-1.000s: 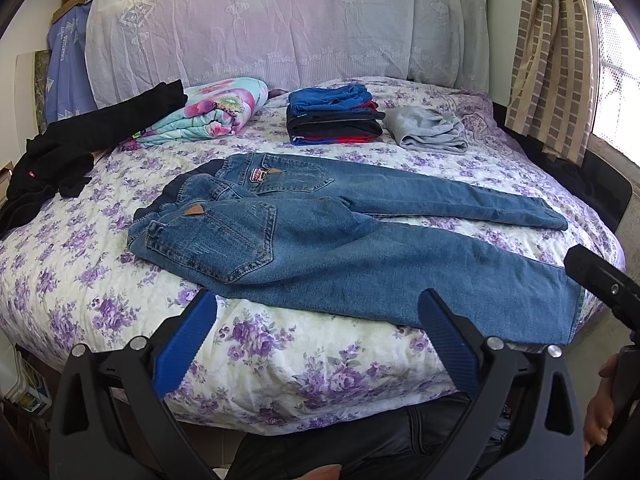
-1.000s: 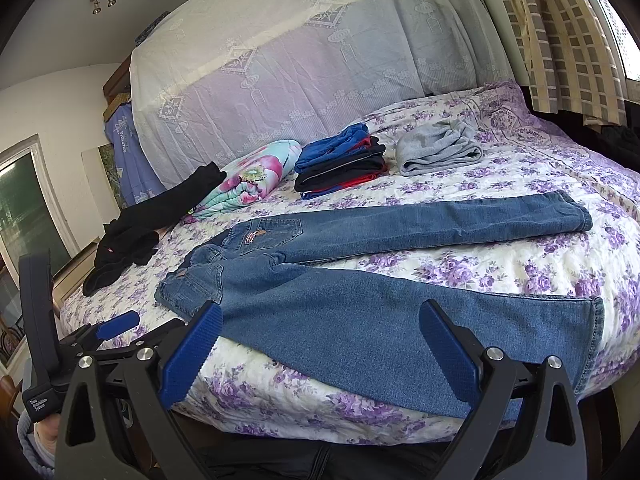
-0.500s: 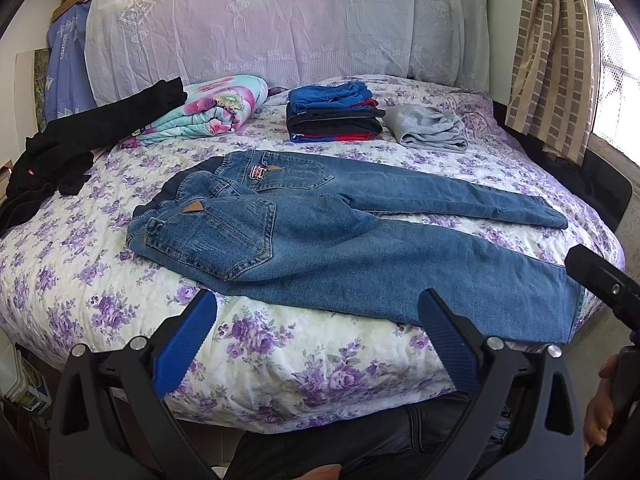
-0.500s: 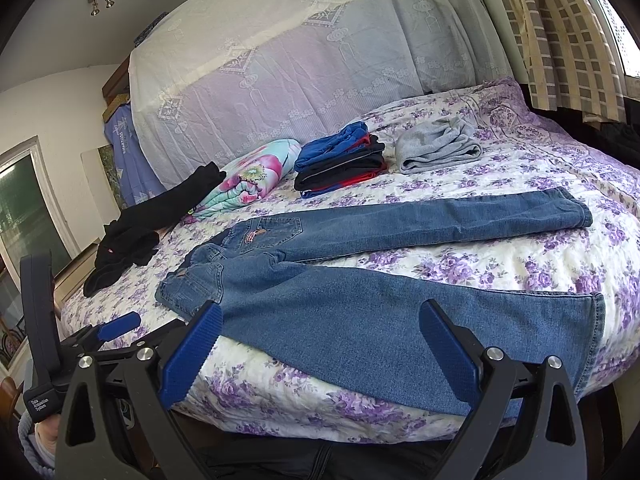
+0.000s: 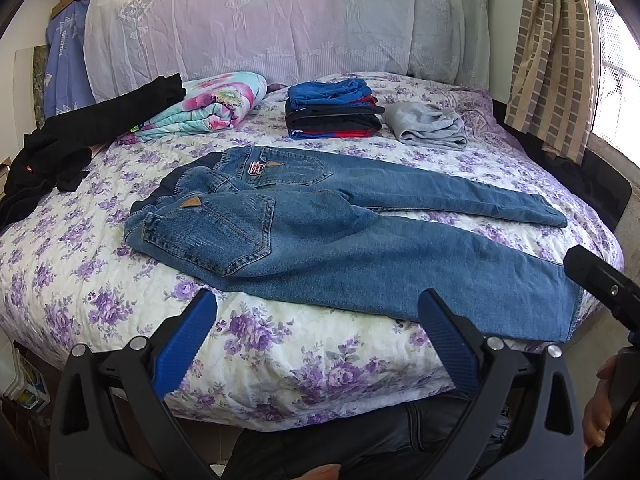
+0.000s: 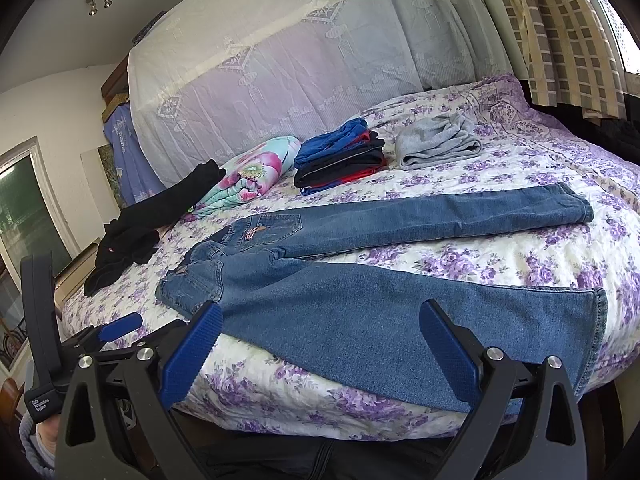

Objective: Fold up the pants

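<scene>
A pair of blue jeans (image 5: 320, 240) lies spread flat on the flowered bedspread (image 5: 80, 280), back pockets up, waistband to the left and both legs running right. In the right wrist view the same jeans (image 6: 360, 312) fill the bed's near half. My left gripper (image 5: 316, 312) hangs open before the bed's front edge, below the near leg, holding nothing. My right gripper (image 6: 320, 328) is open too, near the front edge over the near leg's lower side. Part of the right gripper's body (image 5: 600, 284) shows at the left wrist view's right edge.
At the back of the bed are a stack of folded clothes (image 5: 332, 112), a grey garment (image 5: 428, 126), a rolled floral blanket (image 5: 208, 108) and black clothing (image 5: 80, 136) at the left. A checked curtain (image 5: 556, 52) hangs at the right.
Both grippers have edged slightly closer to the bed; the jeans lie as before and both grippers stay open.
</scene>
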